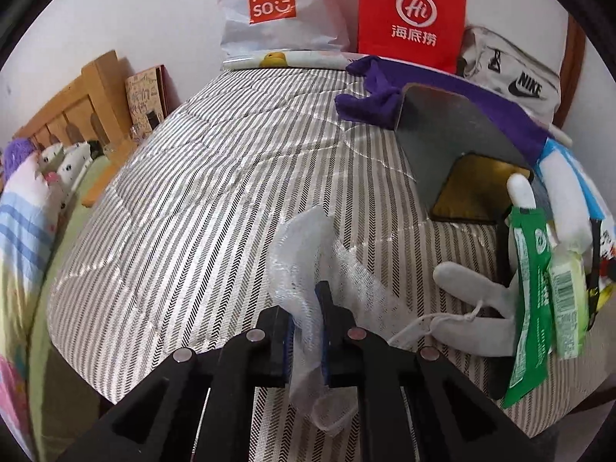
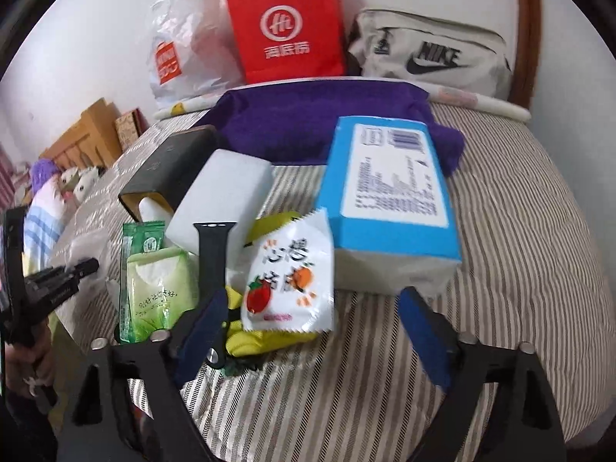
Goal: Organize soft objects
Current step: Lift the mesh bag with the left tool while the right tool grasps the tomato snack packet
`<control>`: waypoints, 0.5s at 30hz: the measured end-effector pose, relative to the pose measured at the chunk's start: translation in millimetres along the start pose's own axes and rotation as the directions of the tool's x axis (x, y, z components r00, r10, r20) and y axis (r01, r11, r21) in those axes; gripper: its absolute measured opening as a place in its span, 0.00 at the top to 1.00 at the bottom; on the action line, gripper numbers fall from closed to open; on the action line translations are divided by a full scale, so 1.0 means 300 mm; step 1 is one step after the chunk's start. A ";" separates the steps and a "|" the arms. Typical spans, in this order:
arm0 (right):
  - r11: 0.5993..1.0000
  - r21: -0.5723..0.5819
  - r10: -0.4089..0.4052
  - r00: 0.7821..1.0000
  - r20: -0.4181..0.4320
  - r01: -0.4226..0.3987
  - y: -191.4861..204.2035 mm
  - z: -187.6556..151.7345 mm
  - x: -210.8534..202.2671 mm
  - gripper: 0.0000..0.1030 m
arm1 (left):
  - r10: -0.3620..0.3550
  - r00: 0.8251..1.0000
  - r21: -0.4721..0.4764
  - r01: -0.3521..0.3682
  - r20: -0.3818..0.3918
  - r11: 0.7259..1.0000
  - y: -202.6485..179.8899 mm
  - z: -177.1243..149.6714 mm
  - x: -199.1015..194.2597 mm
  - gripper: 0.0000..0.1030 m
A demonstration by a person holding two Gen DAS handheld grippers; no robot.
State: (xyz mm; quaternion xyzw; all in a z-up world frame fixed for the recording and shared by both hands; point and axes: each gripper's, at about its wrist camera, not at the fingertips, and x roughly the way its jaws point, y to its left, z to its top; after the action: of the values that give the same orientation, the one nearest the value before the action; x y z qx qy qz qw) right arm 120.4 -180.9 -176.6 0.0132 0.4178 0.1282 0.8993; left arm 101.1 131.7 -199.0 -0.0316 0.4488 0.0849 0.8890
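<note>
L gripper (image 1: 306,319) clenched on crumpled bubble wrap (image 1: 304,246), held over striped quilt (image 1: 184,200), well left of blue tissue pack (image 2: 389,192); wrap sticks out ahead of and behind pads; R gripper (image 2: 308,331) released, jaws wide, nothing pressed; white snack packet (image 2: 292,273) just ahead between fingers, in front-left of tissue pack; black watch strap (image 2: 211,265), green wipes pack (image 2: 161,285) further left; white foam block (image 2: 223,196) left of pack; purple cloth (image 2: 308,119) behind it.

White wall (image 1: 146,19); wooden headboard (image 1: 73,104) at left; striped bedcover (image 1: 211,192); brown curved frame (image 2: 525,30) at right.
</note>
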 end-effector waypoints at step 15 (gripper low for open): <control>0.998 -0.064 0.025 0.995 0.093 -0.019 0.001 -0.007 -0.082 0.83 | 0.016 1.000 -0.066 -0.014 0.025 0.998 0.038 -0.007 0.000 0.68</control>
State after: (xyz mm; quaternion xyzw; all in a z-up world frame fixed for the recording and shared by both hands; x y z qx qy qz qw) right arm 103.6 -186.8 -159.7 -0.0043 0.3707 0.1506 0.9165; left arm 97.6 142.5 -200.0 -0.0565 0.4346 0.1066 0.8925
